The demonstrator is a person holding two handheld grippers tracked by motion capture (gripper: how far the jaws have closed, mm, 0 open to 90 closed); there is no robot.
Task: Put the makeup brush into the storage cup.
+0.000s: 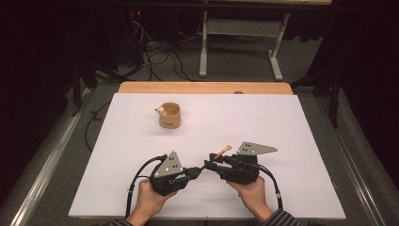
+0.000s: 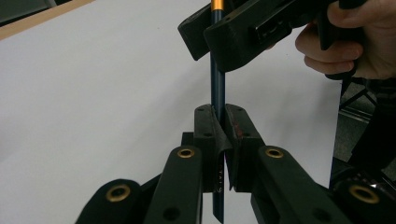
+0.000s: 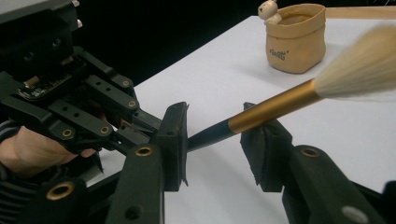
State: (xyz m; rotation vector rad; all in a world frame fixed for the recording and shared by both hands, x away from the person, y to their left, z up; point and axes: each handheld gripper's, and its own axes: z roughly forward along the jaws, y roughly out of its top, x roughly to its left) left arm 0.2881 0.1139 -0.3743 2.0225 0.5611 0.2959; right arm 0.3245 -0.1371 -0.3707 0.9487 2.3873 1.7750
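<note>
A brush (image 1: 221,152) with a dark blue handle, gold ferrule and pale bristles is held low over the white table near its front middle. My left gripper (image 1: 200,170) is shut on the handle's end; in the left gripper view the handle (image 2: 217,79) stands clamped between my left gripper's (image 2: 219,116) jaws. My right gripper (image 1: 210,165) faces it from the right. In the right gripper view its jaws stand apart on either side of the brush (image 3: 275,105), so my right gripper (image 3: 215,128) is open around it. The bristles point towards the back right.
A tan fabric pouch (image 1: 170,116) (image 3: 295,39) with a small white toy figure (image 1: 161,111) at its rim stands at the back left of the white sheet (image 1: 263,117). Beyond the table's wooden edge (image 1: 202,87) are a desk frame (image 1: 240,33) and floor cables (image 1: 155,56).
</note>
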